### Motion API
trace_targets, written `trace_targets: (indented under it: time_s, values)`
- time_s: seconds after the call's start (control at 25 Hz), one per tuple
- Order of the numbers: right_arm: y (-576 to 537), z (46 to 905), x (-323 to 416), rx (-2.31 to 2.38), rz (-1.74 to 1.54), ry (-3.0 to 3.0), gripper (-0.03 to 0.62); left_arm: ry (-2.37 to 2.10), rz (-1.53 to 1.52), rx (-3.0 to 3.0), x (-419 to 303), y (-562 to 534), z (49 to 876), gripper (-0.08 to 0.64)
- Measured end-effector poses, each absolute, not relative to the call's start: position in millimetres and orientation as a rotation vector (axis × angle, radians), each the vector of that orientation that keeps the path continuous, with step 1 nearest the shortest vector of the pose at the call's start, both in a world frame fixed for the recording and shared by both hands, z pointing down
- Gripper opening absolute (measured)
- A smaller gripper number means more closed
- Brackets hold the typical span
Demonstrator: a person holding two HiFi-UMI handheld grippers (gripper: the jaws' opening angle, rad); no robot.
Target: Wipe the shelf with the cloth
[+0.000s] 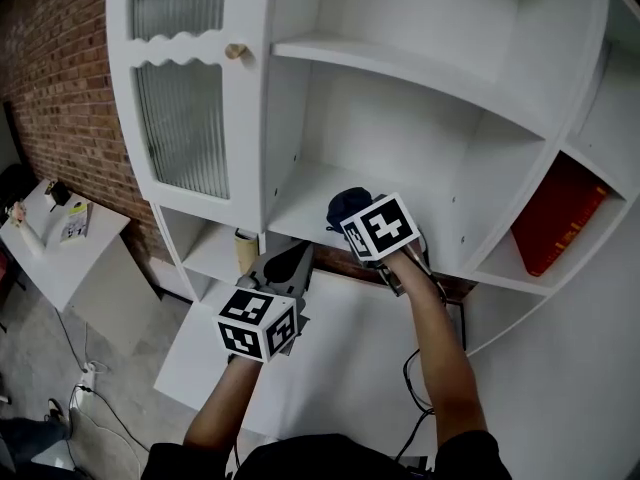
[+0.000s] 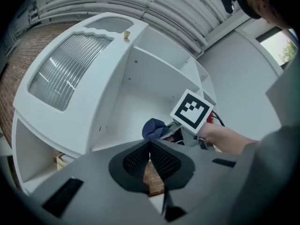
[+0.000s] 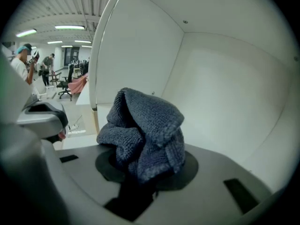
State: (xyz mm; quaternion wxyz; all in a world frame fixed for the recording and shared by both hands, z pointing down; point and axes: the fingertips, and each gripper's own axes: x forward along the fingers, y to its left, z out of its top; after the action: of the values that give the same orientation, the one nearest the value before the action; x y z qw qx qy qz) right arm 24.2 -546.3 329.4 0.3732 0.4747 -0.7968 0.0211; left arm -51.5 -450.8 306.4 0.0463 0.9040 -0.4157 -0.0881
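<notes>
A dark blue cloth is bunched up at the front of the white cabinet's middle shelf. My right gripper is shut on it, with its marker cube just behind. In the right gripper view the cloth piles up over the jaws of the right gripper and hides their tips, with the white inner wall behind. My left gripper hangs lower, in front of the shelf's edge, shut and holding nothing. In the left gripper view the left gripper points at the cloth from below.
A ribbed-glass door with a small knob closes the cabinet's left side. A red item fills the right compartment. A tan box stands in a lower compartment. A white table and a brick wall lie left.
</notes>
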Motion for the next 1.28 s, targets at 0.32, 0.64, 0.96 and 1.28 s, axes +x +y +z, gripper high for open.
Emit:
trace_targets:
  time_s: [0.32,0.64,0.96,1.28]
  values:
    - [-538.1,328.5,100.8,1.363,0.107,-1.928,0.137,-1.166,-0.267,2.809,-19.4,-444.5,303.0,0.015]
    - [-527.0,329.2,151.0,1.461,0.181,-1.873,0.137,-1.068,-0.255,2.862,11.1,-434.0,298.4,0.015]
    - [-527.5,329.5,161.5,1.492,0.197,-1.857,0.138,-1.051,-0.245,2.877,16.5,-429.1,297.5,0.015]
    - [-544.2,329.2,170.6,1.526,0.229,-1.837,0.138,-1.066,-0.255,2.873,11.4,-434.1,295.6,0.015]
